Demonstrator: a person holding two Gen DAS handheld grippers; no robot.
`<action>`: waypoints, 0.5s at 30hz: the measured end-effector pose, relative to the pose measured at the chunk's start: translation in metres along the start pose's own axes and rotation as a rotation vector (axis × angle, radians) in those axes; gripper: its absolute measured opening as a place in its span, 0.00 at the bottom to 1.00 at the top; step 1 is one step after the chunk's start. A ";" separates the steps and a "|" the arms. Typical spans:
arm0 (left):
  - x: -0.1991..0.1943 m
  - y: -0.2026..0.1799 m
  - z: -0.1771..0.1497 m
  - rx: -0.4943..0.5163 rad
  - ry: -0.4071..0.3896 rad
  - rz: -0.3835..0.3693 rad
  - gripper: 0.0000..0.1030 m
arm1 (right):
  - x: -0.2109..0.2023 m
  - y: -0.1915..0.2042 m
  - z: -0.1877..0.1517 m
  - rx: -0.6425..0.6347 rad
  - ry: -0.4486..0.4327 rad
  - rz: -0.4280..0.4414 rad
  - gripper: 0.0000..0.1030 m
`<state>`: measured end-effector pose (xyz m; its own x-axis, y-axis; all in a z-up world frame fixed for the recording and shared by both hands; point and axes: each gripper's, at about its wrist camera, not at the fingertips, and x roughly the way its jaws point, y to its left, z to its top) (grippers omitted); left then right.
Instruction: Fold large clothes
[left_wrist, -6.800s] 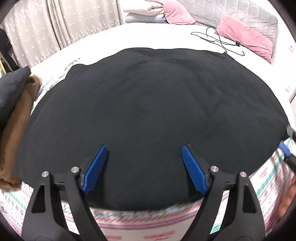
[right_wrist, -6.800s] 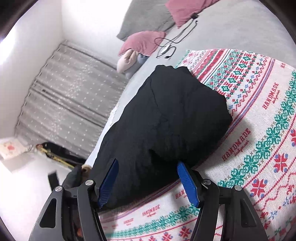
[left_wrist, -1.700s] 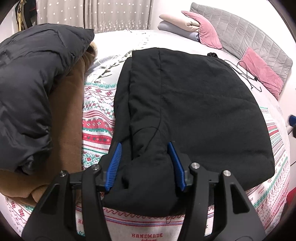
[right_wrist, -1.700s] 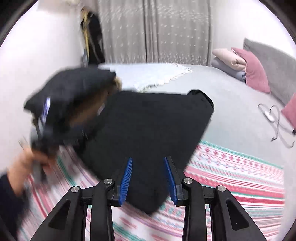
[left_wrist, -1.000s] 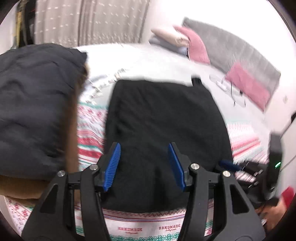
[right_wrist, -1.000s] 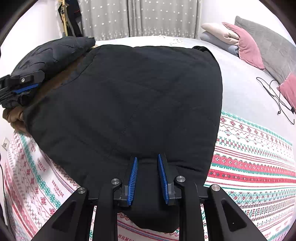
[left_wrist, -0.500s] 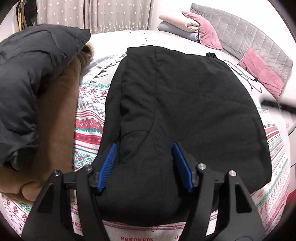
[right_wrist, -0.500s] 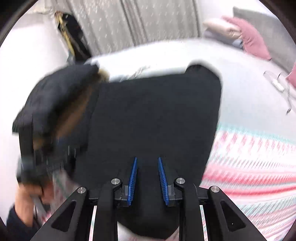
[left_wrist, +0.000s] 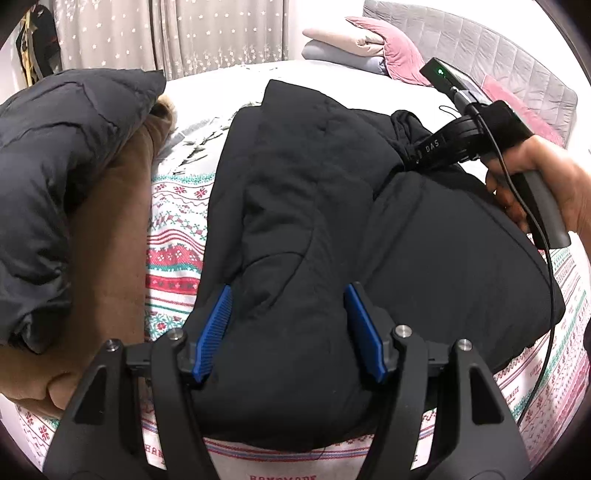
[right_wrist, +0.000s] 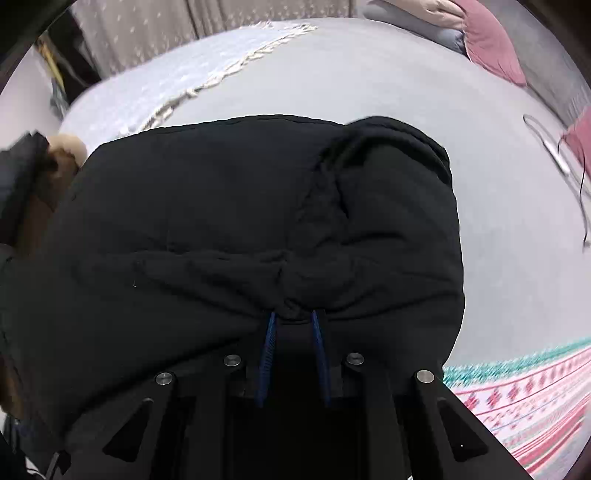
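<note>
A large black padded garment lies on a patterned blanket on the bed, partly folded. My left gripper is open, its blue pads astride a thick fold at the garment's near end. My right gripper is shut on a bunched edge of the black garment and holds it lifted over the rest. In the left wrist view the right gripper reaches in from the right, its tip buried in the fabric.
A dark grey puffer jacket lies on a brown garment at the left. Pink pillows and folded bedding sit by the grey headboard. A cable lies on the grey sheet.
My right gripper has carried the garment's edge up and across towards the far end. My left gripper stays open over the near end.
</note>
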<state>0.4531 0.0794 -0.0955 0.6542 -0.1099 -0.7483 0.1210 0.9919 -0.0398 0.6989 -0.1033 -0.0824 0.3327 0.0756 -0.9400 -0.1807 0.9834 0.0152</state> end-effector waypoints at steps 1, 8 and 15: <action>0.000 0.001 0.001 -0.002 0.003 -0.006 0.64 | -0.002 -0.002 -0.002 0.007 -0.008 0.007 0.18; 0.000 0.008 0.001 -0.024 0.008 -0.050 0.64 | -0.056 0.036 -0.019 -0.079 -0.144 0.108 0.24; -0.001 0.010 -0.003 -0.040 -0.008 -0.051 0.65 | -0.057 0.152 -0.009 -0.334 -0.147 0.183 0.18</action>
<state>0.4518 0.0894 -0.0974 0.6538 -0.1608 -0.7394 0.1243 0.9867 -0.1047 0.6447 0.0403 -0.0297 0.3916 0.2907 -0.8730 -0.5314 0.8460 0.0434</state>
